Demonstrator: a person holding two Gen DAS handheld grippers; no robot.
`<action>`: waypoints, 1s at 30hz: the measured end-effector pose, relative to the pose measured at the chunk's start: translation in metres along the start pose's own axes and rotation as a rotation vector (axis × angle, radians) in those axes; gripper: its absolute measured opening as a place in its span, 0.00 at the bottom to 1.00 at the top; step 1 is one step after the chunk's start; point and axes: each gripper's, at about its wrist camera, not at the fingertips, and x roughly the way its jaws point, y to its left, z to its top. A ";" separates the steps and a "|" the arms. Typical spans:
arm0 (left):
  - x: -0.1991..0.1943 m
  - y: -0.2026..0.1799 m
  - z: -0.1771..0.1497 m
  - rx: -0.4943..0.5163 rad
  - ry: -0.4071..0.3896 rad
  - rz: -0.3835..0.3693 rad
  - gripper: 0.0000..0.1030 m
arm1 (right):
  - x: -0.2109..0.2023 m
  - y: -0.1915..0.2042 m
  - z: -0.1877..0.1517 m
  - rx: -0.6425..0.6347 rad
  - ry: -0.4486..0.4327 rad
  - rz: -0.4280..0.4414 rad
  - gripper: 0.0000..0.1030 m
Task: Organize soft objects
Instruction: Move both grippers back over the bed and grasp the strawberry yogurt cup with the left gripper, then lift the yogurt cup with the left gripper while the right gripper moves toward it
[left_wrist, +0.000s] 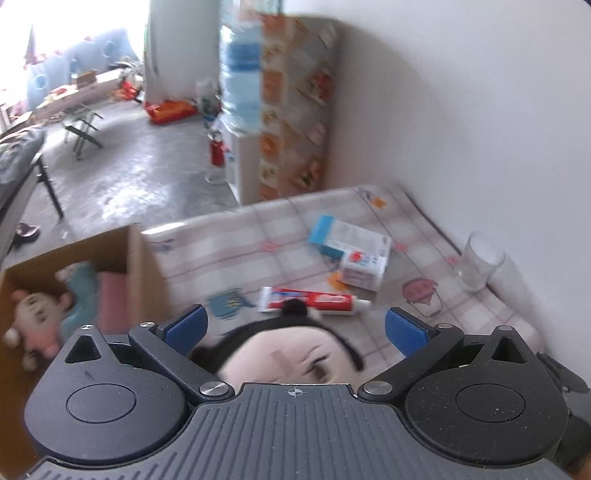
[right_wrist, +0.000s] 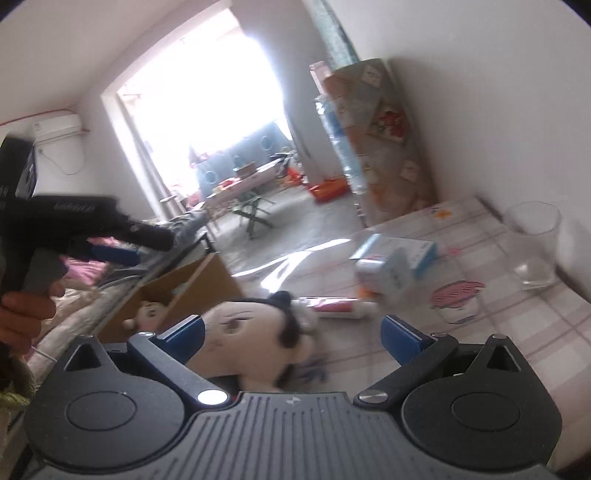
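Nearest the lens in both wrist views lies the cream-faced plush doll with black hair and a round black topknot (left_wrist: 280, 350); it lies on the checked plastic-covered worktop (left_wrist: 424, 236), just ahead of the left gripper (left_wrist: 294, 326) and between its blue pads, which stand spread wide and touch nothing; the right gripper (right_wrist: 291, 334) is likewise released and empty, with the same doll (right_wrist: 251, 332) off toward its left finger (right_wrist: 184, 332). The doll's long axis cannot be judged, since its body is hidden under the gripper housings; its topknot points away from the left gripper. The left one looks better centred on it, so it is probably the hand to take it. Just left of the doll stands the open brown cardboard box (left_wrist: 140, 258), already holding a pink-and-white plush toy (left_wrist: 33, 314) and other soft pieces; the carry should go that way. Beyond lie a red-and-white toothpaste tube (left_wrist: 314, 301), blue-and-white cartons (left_wrist: 351, 247) and a clear drinking glass (left_wrist: 480, 262); their printing is too blurred to read.
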 end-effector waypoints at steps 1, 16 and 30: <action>0.014 -0.008 0.004 0.013 0.022 -0.003 1.00 | 0.005 -0.005 -0.002 -0.004 -0.002 -0.006 1.00; 0.193 -0.098 0.049 0.151 0.254 -0.039 0.99 | 0.050 -0.070 -0.005 0.029 0.001 -0.030 0.97; 0.270 -0.116 0.053 0.217 0.407 0.040 0.67 | 0.042 -0.092 -0.009 0.078 -0.026 0.015 0.97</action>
